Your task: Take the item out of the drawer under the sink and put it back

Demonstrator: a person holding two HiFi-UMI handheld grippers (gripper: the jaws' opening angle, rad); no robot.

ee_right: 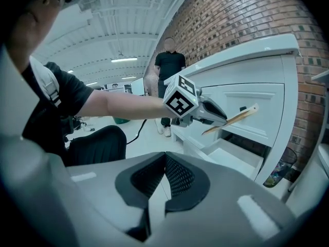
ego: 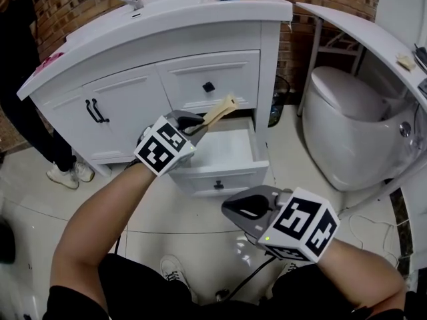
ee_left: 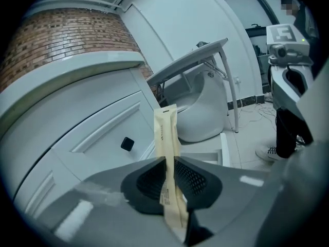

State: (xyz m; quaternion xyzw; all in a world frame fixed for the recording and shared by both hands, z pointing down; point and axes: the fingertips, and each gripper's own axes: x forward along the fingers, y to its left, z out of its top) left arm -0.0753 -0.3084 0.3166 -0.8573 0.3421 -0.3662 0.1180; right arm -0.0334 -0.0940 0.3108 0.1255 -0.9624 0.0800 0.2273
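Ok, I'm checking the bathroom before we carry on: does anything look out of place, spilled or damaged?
Nothing looks spilled or damaged. The only things out of place: the lower drawer stands pulled open, and the beige packet is outside it, clamped by one end in the left gripper and jutting up at a slant above the drawer.
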